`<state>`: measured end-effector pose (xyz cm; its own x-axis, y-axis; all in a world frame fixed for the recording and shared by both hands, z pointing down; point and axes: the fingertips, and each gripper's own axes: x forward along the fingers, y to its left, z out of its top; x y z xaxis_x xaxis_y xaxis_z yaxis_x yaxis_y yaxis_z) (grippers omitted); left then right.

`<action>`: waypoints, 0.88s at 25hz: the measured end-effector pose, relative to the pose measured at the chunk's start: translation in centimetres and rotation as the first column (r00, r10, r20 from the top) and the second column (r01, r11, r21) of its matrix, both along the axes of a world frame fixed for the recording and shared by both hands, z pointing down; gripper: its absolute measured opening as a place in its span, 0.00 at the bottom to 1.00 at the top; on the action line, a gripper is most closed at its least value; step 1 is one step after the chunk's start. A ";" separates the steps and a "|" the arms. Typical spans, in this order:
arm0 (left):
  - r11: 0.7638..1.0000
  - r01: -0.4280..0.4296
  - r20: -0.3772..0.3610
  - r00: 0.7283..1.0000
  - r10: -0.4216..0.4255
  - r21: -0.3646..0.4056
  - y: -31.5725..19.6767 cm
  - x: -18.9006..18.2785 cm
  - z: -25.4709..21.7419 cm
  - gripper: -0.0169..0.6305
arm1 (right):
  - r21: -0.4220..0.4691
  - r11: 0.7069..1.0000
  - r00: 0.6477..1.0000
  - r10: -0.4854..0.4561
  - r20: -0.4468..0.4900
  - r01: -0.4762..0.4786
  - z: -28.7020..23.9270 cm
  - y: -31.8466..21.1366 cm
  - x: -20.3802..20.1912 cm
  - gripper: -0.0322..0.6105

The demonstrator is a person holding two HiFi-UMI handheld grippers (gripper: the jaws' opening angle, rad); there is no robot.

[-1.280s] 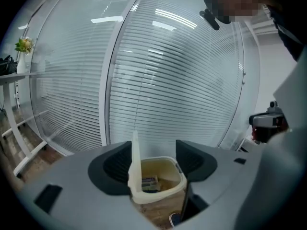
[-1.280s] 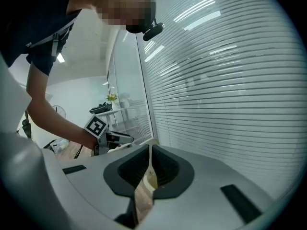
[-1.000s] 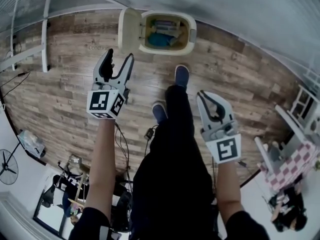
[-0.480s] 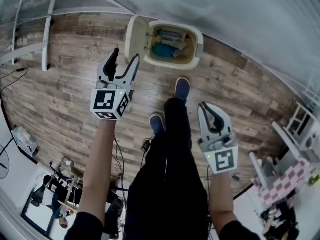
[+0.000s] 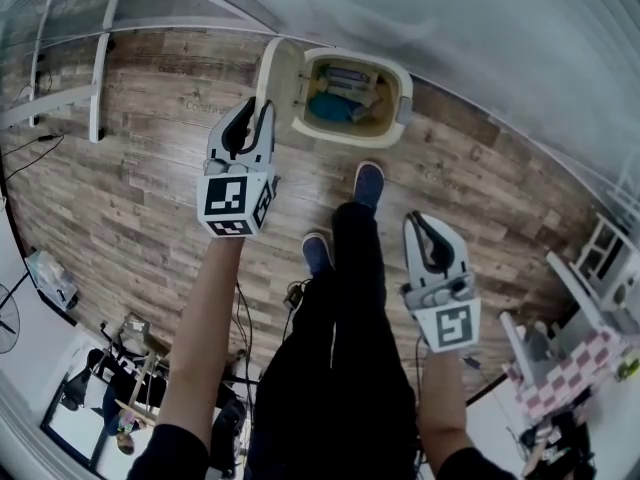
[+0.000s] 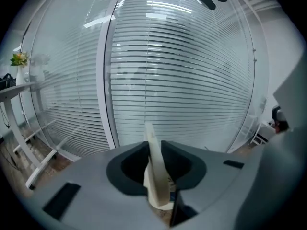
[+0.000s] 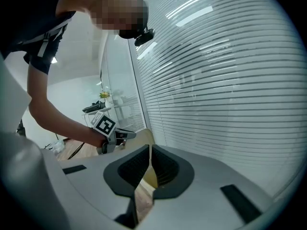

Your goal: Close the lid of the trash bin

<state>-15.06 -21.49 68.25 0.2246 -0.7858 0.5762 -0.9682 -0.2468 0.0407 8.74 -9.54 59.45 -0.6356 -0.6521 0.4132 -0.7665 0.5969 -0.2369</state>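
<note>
A cream trash bin [image 5: 402, 118] stands on the wood floor by the wall, with a blue item and other rubbish inside. Its lid [image 5: 280, 78] stands open and upright on the bin's left side. My left gripper [image 5: 253, 116] is at the lid's free edge. In the left gripper view the thin cream lid [image 6: 156, 176] runs edge-on between the jaws of the left gripper [image 6: 154, 145], which are closing on it. My right gripper [image 5: 420, 223] hangs lower at the right, away from the bin, shut and empty; the jaw tips of the right gripper [image 7: 150, 148] meet.
The person's two blue shoes [image 5: 368, 183] stand just in front of the bin. Behind the bin is a glass wall with blinds [image 6: 182, 80]. A white frame [image 5: 100, 68] stands at the far left, a table with a checked cloth [image 5: 575, 353] at the right, and cables [image 5: 295, 293] lie on the floor.
My left gripper has moved up to the lid and its jaws have gone from wide open to narrow around the lid's edge. The right gripper has sunk slightly, still shut.
</note>
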 end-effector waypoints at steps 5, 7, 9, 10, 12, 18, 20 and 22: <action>1.000 -0.014 0.012 1.000 0.014 0.003 0.1 1.3 -0.2 0.15 | -0.004 1.000 0.999 0.023 0.022 -0.023 -0.1 -0.4 0.4 0.06; 0.999 -0.037 0.010 0.999 0.037 0.007 0.1 2.4 -0.2 0.16 | -0.004 1.000 0.999 0.030 0.027 -0.030 -0.1 -0.4 0.4 0.06; 0.997 -0.073 0.018 0.997 0.073 0.010 0.2 3.8 -0.1 0.16 | -0.007 1.000 0.999 0.029 0.025 -0.029 0.0 -0.3 0.4 0.06; 0.996 -0.090 0.025 0.996 0.090 0.013 0.3 4.4 0.0 0.17 | -0.007 1.000 0.999 0.028 0.023 -0.028 0.1 -0.2 0.4 0.06; 0.993 -0.115 0.038 0.993 0.114 0.019 0.2 5.4 0.0 0.17 | -0.006 1.000 0.999 0.029 0.025 -0.029 0.0 -0.2 0.5 0.06; 0.986 -0.166 0.027 0.986 0.166 0.010 0.2 8.5 0.7 0.20 | -0.009 0.999 0.999 0.045 0.017 -0.045 0.6 -0.3 1.8 0.06; 0.980 -0.197 0.022 0.980 0.197 0.000 0.1 10.1 1.3 0.21 | -0.009 0.999 0.999 0.051 0.016 -0.050 0.9 -0.3 2.1 0.06; 0.975 -0.222 0.026 0.975 0.222 0.002 0.0 11.3 1.8 0.23 | -0.016 0.998 0.999 0.053 0.008 -0.053 1.3 -0.3 2.3 0.06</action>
